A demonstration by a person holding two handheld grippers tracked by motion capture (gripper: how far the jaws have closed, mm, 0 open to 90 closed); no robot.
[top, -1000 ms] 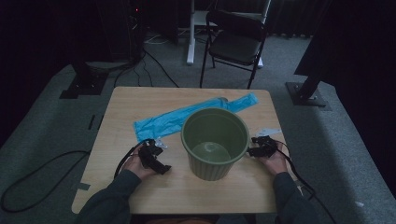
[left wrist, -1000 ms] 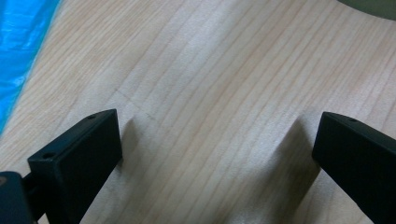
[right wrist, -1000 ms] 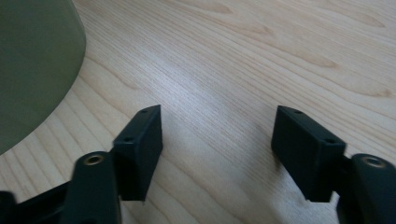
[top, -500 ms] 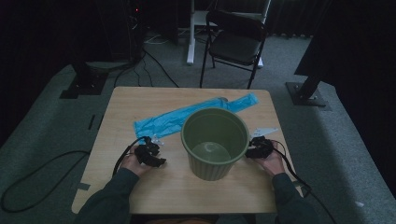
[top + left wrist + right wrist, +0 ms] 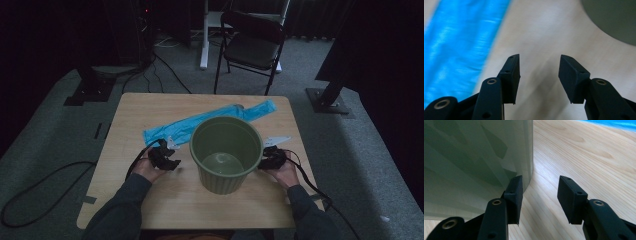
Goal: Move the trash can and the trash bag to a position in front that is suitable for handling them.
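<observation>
An empty green bin (image 5: 226, 150) stands upright on the wooden table (image 5: 150, 107). A long blue plastic bag (image 5: 200, 122) lies flat behind it. My left gripper (image 5: 170, 156) rests on the table left of the bin. It is open; its jaws have just been closing with nothing between them. From the left gripper (image 5: 540, 58) the blue bag (image 5: 456, 50) lies to the left and the bin (image 5: 614, 17) to the upper right. My right gripper (image 5: 267, 159) sits by the bin's right side, open, its jaws also just closing on nothing. Beside the right gripper (image 5: 540, 180) the bin's wall (image 5: 474, 157) stands left of the left jaw.
A black folding chair (image 5: 252, 47) and a white desk leg (image 5: 204, 35) stand beyond the table's far edge. Cables (image 5: 45, 185) trail over the grey floor at the left. Dark stand bases (image 5: 327, 100) sit at both sides. Bare wood (image 5: 190, 205) lies in front of the bin.
My right hand has shifted left, closer to the bin's side. The left hand has hardly moved. Bin and bag lie as before.
</observation>
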